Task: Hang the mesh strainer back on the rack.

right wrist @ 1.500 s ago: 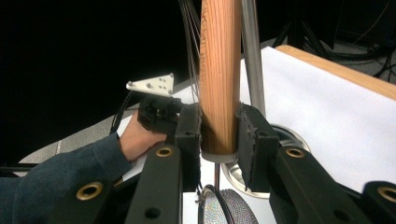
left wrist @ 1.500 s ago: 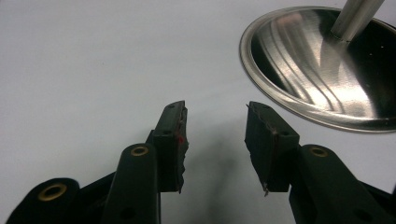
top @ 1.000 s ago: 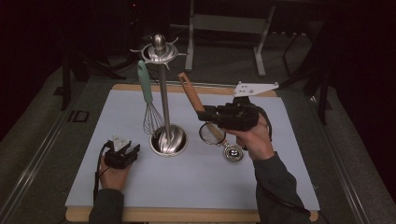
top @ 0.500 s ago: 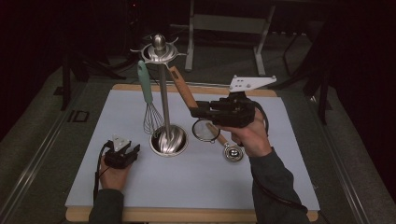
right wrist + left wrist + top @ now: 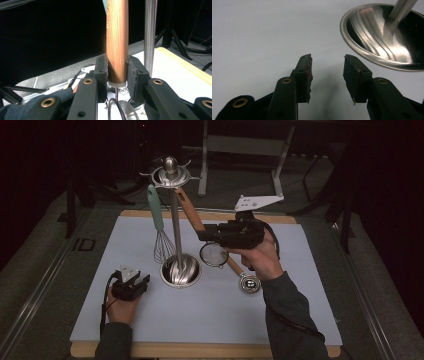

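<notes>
- Here, the right gripper is held up above the mat, its jaws clamped on the lower end of the wooden handle of a small mesh strainer.
- In the right gripper view the wooden handle runs up between the two black jaws, which press on it from both sides; the strainer's mesh bowl hangs just below them.
- The handle tilts up and to the left, its top end close under the ring head of the steel utensil stand; whether it touches a hook cannot be told.
- The stand's round base sits on the pale blue mat, left of the mat's middle.
- A whisk with a mint-green handle hangs from the left side of the stand, its wires just above the base.
- A second utensil with a wooden handle and a round metal head lies on the mat right of the base, below the right hand.
- The left gripper rests low at the near left of the mat, just left of the stand's base.
- In the left gripper view its jaws stand apart with bare mat between them, holding nothing, and the stand's base shows at upper right.
</notes>
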A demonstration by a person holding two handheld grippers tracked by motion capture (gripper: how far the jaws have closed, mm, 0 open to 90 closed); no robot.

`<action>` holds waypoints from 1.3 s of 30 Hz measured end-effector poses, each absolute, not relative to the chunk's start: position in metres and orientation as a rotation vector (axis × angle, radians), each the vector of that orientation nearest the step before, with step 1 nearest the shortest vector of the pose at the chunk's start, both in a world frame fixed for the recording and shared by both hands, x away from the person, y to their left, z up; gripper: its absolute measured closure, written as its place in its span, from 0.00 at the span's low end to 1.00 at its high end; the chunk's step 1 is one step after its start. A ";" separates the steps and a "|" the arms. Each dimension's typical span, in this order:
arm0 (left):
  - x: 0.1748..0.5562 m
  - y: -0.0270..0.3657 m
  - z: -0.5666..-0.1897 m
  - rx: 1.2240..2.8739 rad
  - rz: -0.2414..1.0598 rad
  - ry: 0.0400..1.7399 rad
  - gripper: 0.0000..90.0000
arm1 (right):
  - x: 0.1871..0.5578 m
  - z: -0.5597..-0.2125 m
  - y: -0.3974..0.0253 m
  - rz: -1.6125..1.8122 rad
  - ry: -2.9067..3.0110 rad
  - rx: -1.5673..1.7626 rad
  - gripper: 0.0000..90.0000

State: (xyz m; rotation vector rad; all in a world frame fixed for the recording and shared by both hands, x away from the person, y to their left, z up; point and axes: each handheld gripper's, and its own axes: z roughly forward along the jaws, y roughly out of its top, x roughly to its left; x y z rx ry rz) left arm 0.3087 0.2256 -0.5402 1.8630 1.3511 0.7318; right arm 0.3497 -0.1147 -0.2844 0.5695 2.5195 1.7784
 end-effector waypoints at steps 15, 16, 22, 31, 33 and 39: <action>0.309 0.226 -0.540 1.862 0.732 1.352 0.65 | 0.368 -0.292 -0.105 1.800 2.578 0.583 0.77; 0.309 0.226 -0.540 1.862 0.732 1.352 0.65 | 0.369 -0.292 -0.105 1.798 2.578 0.592 0.77; 0.309 0.226 -0.540 1.863 0.732 1.351 0.65 | 0.374 -0.294 -0.100 1.790 2.590 0.607 0.76; 0.309 0.226 -0.540 1.863 0.732 1.351 0.65 | 0.380 -0.296 -0.095 1.792 2.592 0.642 0.73; 0.309 0.226 -0.540 1.864 0.732 1.351 0.65 | 0.381 -0.296 -0.094 1.782 2.599 0.645 0.73; 0.309 0.226 -0.540 1.862 0.731 1.352 0.65 | 0.386 -0.297 -0.089 1.784 2.607 0.670 0.71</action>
